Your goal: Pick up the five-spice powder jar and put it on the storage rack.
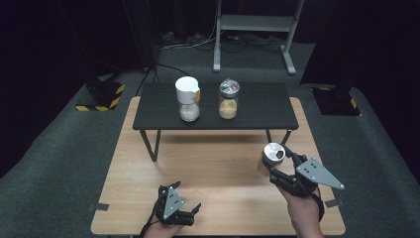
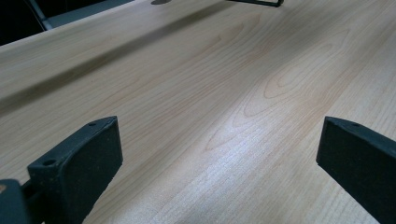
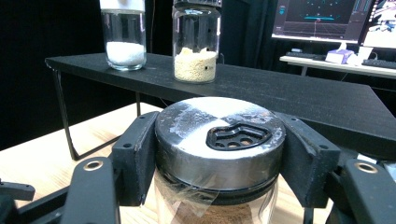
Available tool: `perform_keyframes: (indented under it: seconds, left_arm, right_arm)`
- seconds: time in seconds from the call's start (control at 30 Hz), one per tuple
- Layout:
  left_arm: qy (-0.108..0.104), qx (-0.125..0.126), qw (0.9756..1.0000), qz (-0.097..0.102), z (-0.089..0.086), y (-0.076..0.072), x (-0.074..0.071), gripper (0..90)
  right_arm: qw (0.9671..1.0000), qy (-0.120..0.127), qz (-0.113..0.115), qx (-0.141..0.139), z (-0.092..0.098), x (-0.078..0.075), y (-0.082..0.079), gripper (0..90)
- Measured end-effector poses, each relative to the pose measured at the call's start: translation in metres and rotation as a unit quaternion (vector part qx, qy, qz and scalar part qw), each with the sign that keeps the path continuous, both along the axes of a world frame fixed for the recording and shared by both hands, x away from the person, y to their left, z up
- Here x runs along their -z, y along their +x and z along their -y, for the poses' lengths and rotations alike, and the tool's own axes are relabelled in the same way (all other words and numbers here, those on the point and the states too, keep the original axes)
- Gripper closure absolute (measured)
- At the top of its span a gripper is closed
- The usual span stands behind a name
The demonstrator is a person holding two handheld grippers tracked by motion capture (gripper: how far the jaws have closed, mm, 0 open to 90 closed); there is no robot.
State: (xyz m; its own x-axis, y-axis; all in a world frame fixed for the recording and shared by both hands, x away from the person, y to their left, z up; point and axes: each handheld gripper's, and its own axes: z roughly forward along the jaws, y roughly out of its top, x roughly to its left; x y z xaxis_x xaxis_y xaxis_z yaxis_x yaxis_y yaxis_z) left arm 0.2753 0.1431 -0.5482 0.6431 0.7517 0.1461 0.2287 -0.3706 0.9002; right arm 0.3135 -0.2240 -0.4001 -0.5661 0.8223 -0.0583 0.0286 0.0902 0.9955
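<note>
The right claw (image 3: 219, 154) is pinching a glass shaker jar (image 1: 270, 159) by its metal lid (image 3: 219, 135), one jaw on either side of the cap, holding it over the near right part of the wooden tabletop (image 1: 213, 168). The left claw (image 2: 219, 158) rests low at the near edge with its jaws spread and nothing between them.

The grip sits high, on smooth rounded metal, so the jar could slip or swing if the hand tilts. If the cap is only loosely screwed on, the glass body might drop away; the view cuts off below the lid, so I cannot tell how well it is seated. The holes in the lid could leak brown powder if the jar leans.

On the black shelf (image 1: 257, 111) stand a white-capped jar (image 1: 188, 99) and a jar of yellow grains (image 1: 229, 100), close together. Setting this one beside them risks knocking either over.
</note>
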Motion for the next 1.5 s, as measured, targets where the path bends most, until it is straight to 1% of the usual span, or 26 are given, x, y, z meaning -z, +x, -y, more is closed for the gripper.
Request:
perform_keyframes:
  seconds: [0.4, 0.9, 1.5]
  left_arm:
    - [-0.003, 0.0, 1.0, -0.001, 0.0, 0.0, 0.0, 0.6]
    - [-0.004, 0.001, 1.0, 0.0, -0.001, 0.0, 0.0, 0.6]
    - [-0.004, 0.002, 1.0, 0.0, -0.001, 0.0, 0.0, 0.6]
  right_arm:
    - [1.0, 0.004, 0.008, 0.001, 0.001, -0.015, 0.005, 34.5]
    - [0.9996, -0.001, 0.028, 0.002, -0.005, -0.036, 0.012, 34.5]
    - [0.9993, 0.01, 0.035, 0.012, -0.006, -0.046, 0.027, 34.6]
